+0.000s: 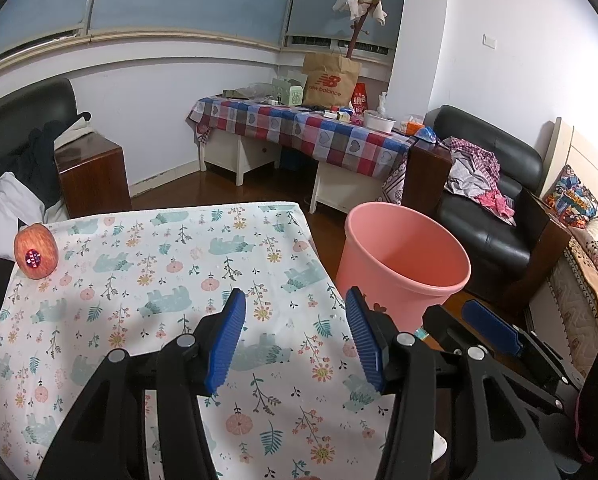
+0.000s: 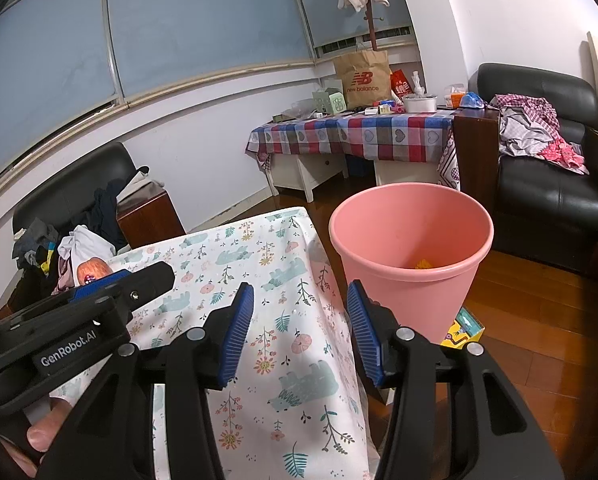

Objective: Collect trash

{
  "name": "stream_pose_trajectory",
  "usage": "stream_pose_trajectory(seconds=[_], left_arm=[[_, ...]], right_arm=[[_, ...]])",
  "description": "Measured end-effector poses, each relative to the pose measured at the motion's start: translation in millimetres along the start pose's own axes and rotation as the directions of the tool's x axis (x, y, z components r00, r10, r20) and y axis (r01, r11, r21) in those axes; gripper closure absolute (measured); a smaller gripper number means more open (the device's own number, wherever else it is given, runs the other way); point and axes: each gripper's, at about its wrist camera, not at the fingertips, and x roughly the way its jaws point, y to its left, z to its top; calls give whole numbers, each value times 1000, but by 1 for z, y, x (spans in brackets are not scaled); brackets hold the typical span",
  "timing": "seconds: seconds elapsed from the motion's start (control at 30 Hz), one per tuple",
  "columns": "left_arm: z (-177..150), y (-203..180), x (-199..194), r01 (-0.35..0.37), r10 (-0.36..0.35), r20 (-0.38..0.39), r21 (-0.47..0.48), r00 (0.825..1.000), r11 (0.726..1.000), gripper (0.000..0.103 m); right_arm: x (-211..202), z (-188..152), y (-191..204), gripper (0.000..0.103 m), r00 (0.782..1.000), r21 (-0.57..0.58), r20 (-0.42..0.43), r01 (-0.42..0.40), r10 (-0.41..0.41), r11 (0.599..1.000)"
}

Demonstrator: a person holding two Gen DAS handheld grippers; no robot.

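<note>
A pink bin stands on the wood floor just right of the table with the floral cloth. In the right wrist view the pink bin holds a small yellow item at its bottom. A yellow and teal box lies on the floor by the bin's base. My left gripper is open and empty over the cloth. My right gripper is open and empty over the table's right edge, near the bin. A red apple with a sticker sits at the table's far left corner.
A black armchair with clothes stands right of the bin. A desk with a checked cloth and a paper bag stands at the back. A second chair with clothes is at the left. My right gripper shows in the left wrist view.
</note>
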Motion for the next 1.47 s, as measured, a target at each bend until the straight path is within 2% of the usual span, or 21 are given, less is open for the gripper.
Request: stream_pose_trajectory(seconds=[1.13,1.47], left_arm=[[3,0,0,-3,3,-2,-3,1000,1000,52],[-10,2,2,-11,10,-18,-10,1000,1000,52]], right_arm=[[3,-6,3,53,1000,-4,-9,1,-1,1000],[7,-12,3,53,1000,-7,-22,-2,2,1000]])
